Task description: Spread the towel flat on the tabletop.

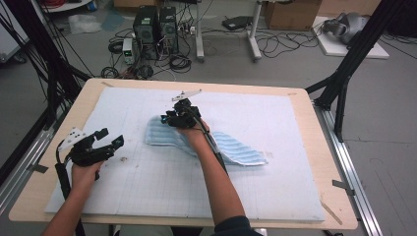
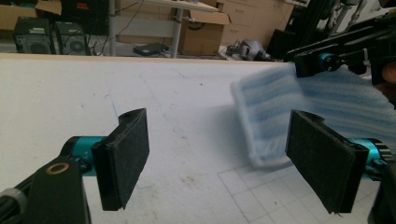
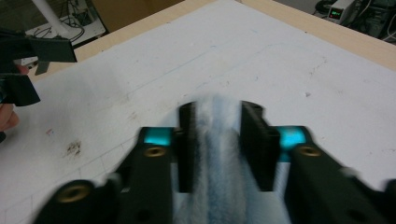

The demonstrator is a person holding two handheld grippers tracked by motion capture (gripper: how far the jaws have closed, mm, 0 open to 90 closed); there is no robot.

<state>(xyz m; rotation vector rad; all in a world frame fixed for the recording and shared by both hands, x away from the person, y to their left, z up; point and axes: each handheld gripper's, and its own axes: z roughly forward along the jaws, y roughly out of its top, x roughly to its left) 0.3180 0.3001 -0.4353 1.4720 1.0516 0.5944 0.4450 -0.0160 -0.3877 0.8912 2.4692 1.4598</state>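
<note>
Cloth (image 1: 216, 142), blue striped, is spread mid-mat (image 1: 295, 187), its far-left end bunched between the right gripper (image 1: 172, 118) jaws, apparently for folding; whether the pads press it cannot be told. Left gripper (image 1: 110, 137) is held left of the cloth, jaws released and empty, ready to help.

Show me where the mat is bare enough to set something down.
Free: the white mat to the right of the blue striped cloth, and the near strip between the two forearms. Crowded: mid-mat, where the right gripper has the cloth between its jaws, and the left edge by the left gripper.
</note>
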